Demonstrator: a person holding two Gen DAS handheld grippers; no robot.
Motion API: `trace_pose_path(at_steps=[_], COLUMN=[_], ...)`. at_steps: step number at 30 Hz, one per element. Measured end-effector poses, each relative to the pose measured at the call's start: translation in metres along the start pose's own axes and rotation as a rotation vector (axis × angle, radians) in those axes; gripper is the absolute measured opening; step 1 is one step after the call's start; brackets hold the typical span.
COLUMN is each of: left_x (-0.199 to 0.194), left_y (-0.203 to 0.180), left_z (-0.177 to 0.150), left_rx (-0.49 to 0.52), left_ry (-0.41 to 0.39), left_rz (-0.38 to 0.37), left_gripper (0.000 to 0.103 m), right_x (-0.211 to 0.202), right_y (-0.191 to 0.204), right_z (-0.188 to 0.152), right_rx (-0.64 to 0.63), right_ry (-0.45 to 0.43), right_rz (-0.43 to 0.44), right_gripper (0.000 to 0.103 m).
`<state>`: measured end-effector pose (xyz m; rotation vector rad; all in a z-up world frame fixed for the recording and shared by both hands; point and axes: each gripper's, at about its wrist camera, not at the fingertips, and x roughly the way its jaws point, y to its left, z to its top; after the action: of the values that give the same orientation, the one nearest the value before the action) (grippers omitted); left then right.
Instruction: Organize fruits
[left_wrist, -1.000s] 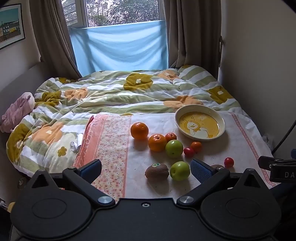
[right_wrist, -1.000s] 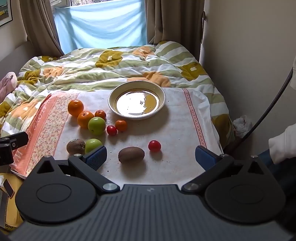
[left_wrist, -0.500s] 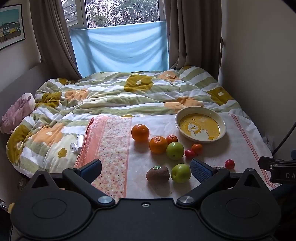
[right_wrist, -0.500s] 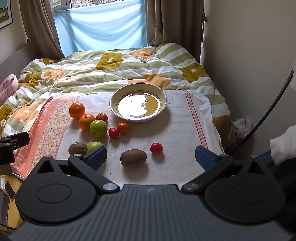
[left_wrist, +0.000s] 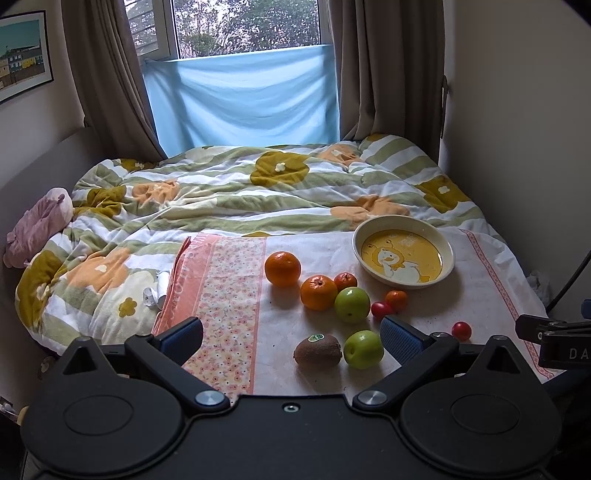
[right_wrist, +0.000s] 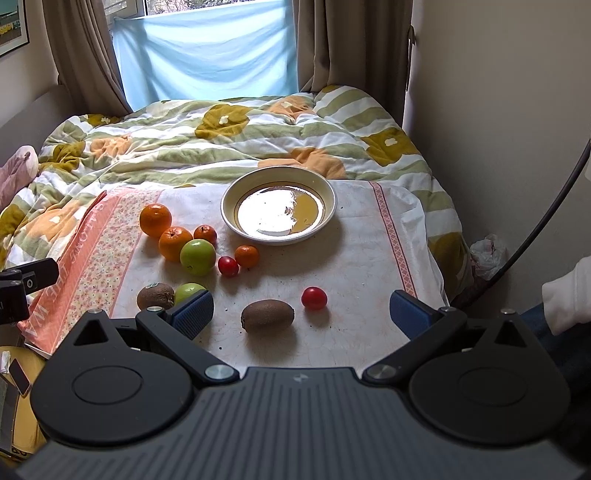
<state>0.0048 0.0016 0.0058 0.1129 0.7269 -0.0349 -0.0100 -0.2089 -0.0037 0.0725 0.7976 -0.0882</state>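
The kiwi nearest my right tongs lies on the cloth spread over the bed, almost dead ahead between the two blue pads, its long axis running left to right across my line of reach. A small red tomato sits just beside it to the right, and the bowl stands empty further on, straight beyond. My right tongs are wide apart and holding nothing, so I judge this kiwi the natural first pick for that hand.

My left tongs are also spread apart and bare; ahead of them lie a second kiwi touching a green apple, then the cluster of oranges and another apple further out.
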Motion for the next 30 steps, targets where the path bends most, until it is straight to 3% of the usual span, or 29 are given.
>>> trace_pose_path(at_steps=[30], left_x=[0.0054], left_y=[0.0008], left_z=[0.0015], left_rx=[0.008], left_ry=[-0.006], left_rz=[-0.004], left_gripper=[0.103], right_x=[0.0031], right_y=[0.0013], right_z=[0.001], right_rx=[0.001], right_ry=[0.003], right_rz=[-0.001], right_gripper=[0.103])
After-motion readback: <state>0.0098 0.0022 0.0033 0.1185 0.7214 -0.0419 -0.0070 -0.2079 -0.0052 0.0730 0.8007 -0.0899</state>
